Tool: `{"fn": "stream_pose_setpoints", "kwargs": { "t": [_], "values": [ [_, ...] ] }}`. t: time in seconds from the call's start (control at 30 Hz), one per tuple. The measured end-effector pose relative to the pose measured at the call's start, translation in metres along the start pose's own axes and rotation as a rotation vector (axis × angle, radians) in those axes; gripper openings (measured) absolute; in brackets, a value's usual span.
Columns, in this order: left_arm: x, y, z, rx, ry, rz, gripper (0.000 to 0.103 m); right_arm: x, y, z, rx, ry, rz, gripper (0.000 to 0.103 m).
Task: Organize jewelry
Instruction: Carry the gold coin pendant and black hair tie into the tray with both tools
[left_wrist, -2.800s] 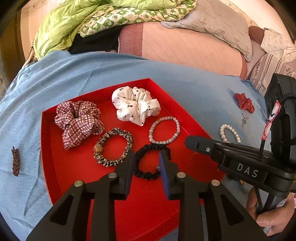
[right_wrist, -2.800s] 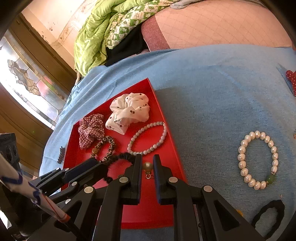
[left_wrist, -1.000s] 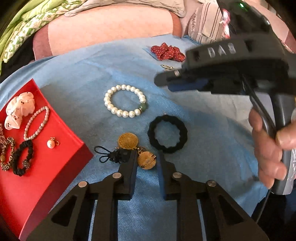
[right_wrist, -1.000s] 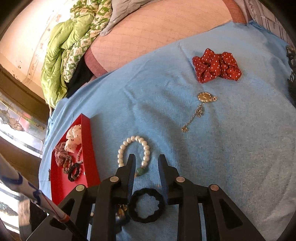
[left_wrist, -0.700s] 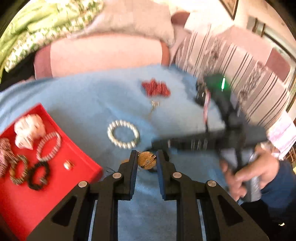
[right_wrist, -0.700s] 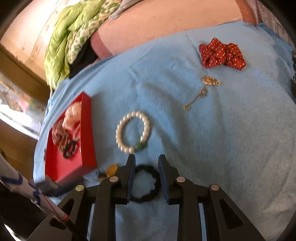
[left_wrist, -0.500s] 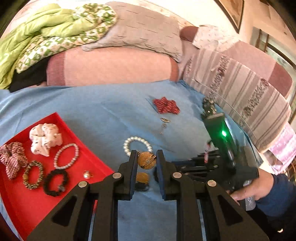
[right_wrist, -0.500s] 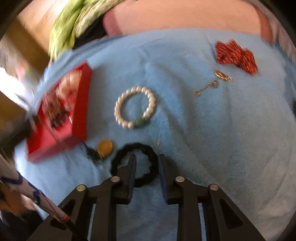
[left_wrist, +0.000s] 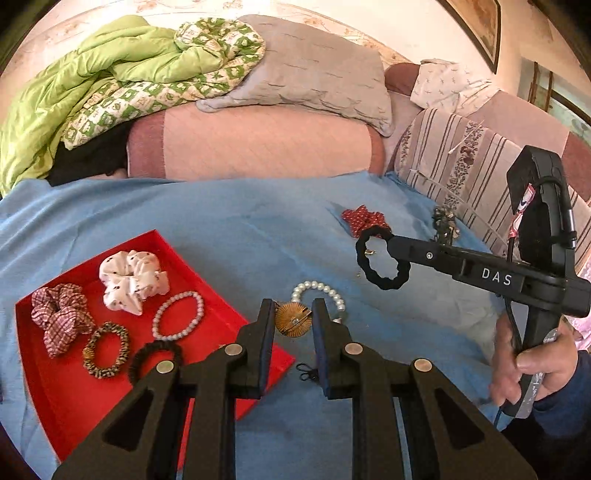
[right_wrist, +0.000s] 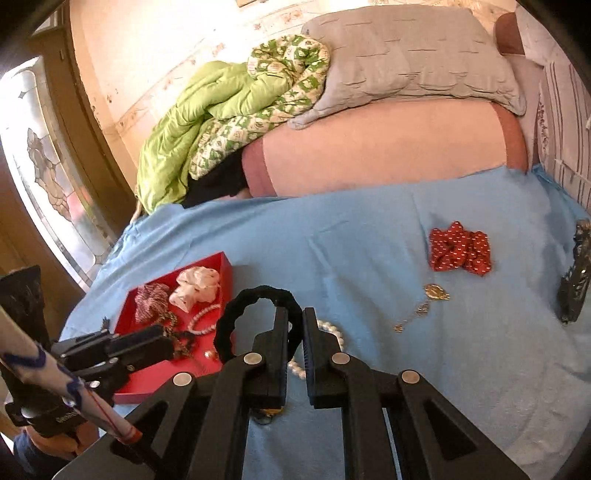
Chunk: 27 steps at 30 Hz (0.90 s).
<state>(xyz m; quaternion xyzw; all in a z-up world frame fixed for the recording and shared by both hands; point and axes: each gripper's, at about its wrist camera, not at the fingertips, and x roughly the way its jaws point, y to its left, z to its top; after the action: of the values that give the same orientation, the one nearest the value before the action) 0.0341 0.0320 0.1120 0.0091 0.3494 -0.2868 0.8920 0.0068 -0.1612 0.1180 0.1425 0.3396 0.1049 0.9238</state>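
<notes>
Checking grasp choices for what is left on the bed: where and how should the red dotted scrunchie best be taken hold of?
The red dotted scrunchie lies flat and bunched on the blue blanket, with nothing touching it. Probably best to come straight down from above and pinch one raised fold at its outer edge, jaws across the fold. Its soft, puffy ruffles give something to bite; the middle looks flatter.

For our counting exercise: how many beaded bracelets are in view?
2. A grey bead bracelet lies in the red tray; a pearl bracelet lies on the blue blanket, partly behind the left gripper.
</notes>
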Motion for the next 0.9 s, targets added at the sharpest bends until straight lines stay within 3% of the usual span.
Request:
{"fn": "stream_pose_setpoints", "kwargs": {
  "t": [0.53, 0.9],
  "values": [
    [-0.031, 0.062, -0.020, -0.086, 0.024, 0.125, 0.019, 0.048, 0.061, -0.013, -0.066, 0.099, 0.076, 0.008],
    [-0.036, 0.123, -0.048, -0.206, 0.124, 0.246, 0.019, 0.096, 0.114, -0.043, -0.143, 0.210, 0.112, 0.008]
  ]
}}
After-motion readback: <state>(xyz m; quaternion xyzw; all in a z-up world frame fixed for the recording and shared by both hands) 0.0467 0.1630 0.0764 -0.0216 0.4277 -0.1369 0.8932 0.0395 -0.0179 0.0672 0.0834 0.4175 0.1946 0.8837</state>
